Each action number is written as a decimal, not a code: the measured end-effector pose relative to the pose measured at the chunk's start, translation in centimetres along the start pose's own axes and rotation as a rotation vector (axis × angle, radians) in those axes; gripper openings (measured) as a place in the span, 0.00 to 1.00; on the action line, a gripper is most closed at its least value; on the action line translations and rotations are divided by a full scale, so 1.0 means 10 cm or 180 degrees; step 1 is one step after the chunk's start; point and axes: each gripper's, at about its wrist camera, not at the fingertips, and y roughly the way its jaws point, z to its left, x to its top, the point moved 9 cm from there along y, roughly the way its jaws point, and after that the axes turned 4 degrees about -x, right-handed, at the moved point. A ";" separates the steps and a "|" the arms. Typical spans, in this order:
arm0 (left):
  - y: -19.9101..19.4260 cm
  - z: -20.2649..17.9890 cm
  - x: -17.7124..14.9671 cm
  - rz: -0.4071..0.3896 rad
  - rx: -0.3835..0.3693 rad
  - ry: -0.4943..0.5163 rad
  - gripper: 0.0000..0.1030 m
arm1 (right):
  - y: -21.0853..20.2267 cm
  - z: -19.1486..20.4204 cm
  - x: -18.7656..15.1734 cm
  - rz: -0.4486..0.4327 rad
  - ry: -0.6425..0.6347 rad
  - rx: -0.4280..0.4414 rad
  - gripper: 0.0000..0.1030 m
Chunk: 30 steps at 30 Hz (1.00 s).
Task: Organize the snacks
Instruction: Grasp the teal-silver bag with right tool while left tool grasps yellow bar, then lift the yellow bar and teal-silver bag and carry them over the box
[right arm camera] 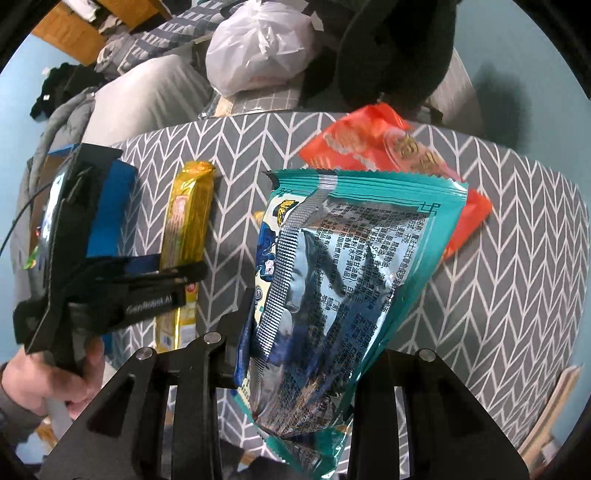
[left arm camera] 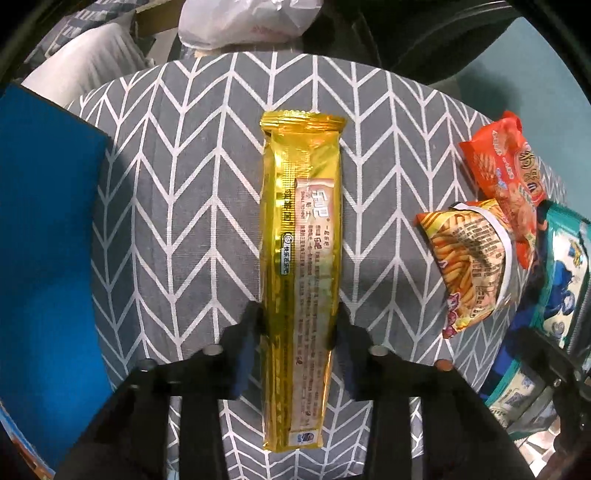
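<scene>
Two packets clawed, gold packet (left arm camera: pixel 301 266), teal packet (right arm camera: pixel 332 295)

Left wrist view: long snack pack (left arm camera: pixel 301 266) lies lengthwise on the bench (left arm camera: pixel 184 221), centred, its near part between the fingers of the left gripper (left arm camera: pixel 297 332). Box (left arm camera: pixel 48 236) at the bench's left edge. To the right: fries bag (left arm camera: pixel 469 266), nearer; crisps bag (left arm camera: pixel 506 177) behind it, farther right; foil pouch (left arm camera: pixel 565 280) at the right edge. Plastic bag (left arm camera: pixel 243 22) behind the bench.

Right wrist view: foil pouch (right arm camera: pixel 332 295) sits in the right gripper (right arm camera: pixel 299 350), above the bench, in front of the crisps bag (right arm camera: pixel 373 144). Long snack pack (right arm camera: pixel 188 221) lies to its left, the left gripper (right arm camera: pixel 122 284) across its near part.
</scene>
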 end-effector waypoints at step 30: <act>-1.24 0.14 -0.81 -0.0509 -0.0012 0.0220 0.28 | -0.40 0.35 -0.16 -0.0198 -0.0060 0.0145 0.29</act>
